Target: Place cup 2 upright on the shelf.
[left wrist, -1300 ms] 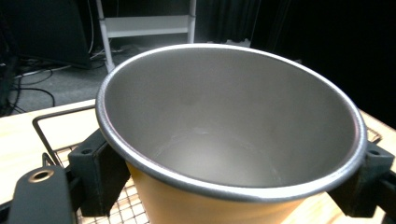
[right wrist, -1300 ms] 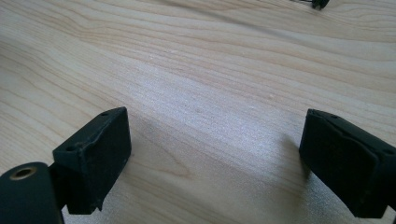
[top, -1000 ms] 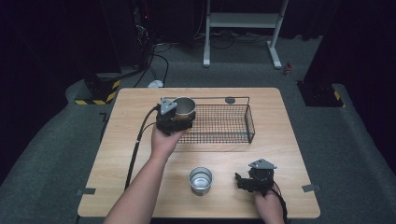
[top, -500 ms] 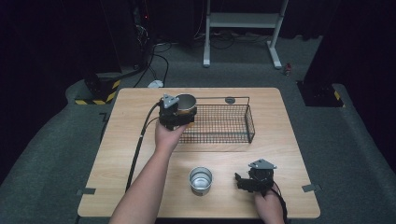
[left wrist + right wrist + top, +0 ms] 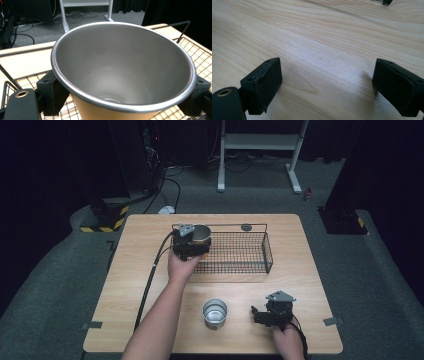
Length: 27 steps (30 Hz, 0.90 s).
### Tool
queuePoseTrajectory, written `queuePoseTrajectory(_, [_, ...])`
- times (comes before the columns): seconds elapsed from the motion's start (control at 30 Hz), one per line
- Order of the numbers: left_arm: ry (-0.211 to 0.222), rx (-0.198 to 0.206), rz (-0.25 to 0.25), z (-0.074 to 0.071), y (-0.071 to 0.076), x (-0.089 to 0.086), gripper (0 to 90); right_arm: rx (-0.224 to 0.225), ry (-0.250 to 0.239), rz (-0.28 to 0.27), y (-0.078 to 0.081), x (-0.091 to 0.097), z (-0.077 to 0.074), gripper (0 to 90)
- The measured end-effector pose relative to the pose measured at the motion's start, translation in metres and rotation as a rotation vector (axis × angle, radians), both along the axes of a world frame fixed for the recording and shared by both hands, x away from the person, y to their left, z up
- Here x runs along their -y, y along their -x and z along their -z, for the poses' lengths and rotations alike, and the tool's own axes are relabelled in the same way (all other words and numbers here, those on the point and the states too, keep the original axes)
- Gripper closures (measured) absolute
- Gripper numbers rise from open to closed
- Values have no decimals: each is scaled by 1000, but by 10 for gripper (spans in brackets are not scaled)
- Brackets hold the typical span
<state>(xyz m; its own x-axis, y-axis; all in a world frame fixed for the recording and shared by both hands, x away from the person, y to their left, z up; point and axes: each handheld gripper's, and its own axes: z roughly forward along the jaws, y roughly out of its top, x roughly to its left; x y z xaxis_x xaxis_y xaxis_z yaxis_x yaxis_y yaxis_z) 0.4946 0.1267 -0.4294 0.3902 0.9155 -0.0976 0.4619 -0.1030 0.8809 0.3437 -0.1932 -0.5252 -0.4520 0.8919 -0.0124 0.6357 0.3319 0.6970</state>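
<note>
My left gripper (image 5: 196, 241) is shut on a steel cup (image 5: 200, 233) with a tan outside, holding it at the left end of the black wire basket (image 5: 268, 251). In the left gripper view the cup (image 5: 120, 72) tilts its open mouth toward the camera, with a pad (image 5: 51, 93) pressed on each side and the basket mesh (image 5: 192, 53) underneath. A second steel cup (image 5: 215, 312) stands upright on the table near the front edge. To its right my right gripper (image 5: 261, 315) rests low and open; in the right gripper view its jaws (image 5: 327, 87) frame bare wood.
The wooden table (image 5: 145, 245) has free room at its left side and right of the basket. A small dark disc (image 5: 245, 227) lies at the far edge behind the basket. The left gripper's cable (image 5: 150, 280) trails across the table's left half.
The left hand has carried the cup a little to the right and lower at the basket's left end. The right gripper and the cup on the table have stayed put.
</note>
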Motion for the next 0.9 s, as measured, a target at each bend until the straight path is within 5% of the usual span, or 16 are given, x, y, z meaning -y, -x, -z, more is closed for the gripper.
queuePoseTrajectory(0.4, [-27,-70,-11,17,-7,-6,144,3,-1,-6,0,0,0,92])
queuePoseTrajectory(0.73, [-91,-71,-43,22,-9,0,145,-2,-2,-9,1,-1,0,92])
queuePoseTrajectory(0.9, [-89,-91,-42,25,-10,0,145,-3,-1,-15,2,-1,0,92])
